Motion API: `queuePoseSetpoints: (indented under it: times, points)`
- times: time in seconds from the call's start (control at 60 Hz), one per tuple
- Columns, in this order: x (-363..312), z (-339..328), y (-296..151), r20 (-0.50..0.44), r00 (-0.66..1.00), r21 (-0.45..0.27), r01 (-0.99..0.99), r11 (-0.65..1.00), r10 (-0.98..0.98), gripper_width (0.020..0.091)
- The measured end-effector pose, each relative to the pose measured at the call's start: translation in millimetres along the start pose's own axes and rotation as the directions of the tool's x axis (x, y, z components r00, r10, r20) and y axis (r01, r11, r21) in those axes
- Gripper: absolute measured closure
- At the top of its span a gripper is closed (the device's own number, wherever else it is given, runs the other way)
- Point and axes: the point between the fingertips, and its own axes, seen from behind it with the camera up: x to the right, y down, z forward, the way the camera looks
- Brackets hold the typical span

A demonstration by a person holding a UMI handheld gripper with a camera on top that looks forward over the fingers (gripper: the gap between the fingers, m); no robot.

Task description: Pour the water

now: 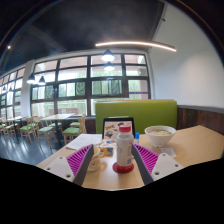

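Observation:
A clear plastic bottle (123,148) with a white label stands upright on a red round base (123,167) on the wooden table (105,180). It sits between the fingers of my gripper (113,150), close to the right purple pad (146,158) and well apart from the left pad (80,158). The gripper is open and neither pad presses on the bottle. A crumpled white thing (97,162), perhaps a cup or paper, lies just inside the left finger. I see no water level in the bottle.
A white bowl (159,132) stands on the table beyond the right finger. Behind the table is a green booth seat back (140,112). Small items (108,133) lie further along the table. Tables and chairs (45,125) stand by big windows on the left.

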Motion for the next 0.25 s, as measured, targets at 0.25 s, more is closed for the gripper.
queuePoseSetpoints:
  times: [0.25]
  points:
    - [-47,-132,6,0.058,0.998,0.016,0.018,1.0,-0.019,0.0286]
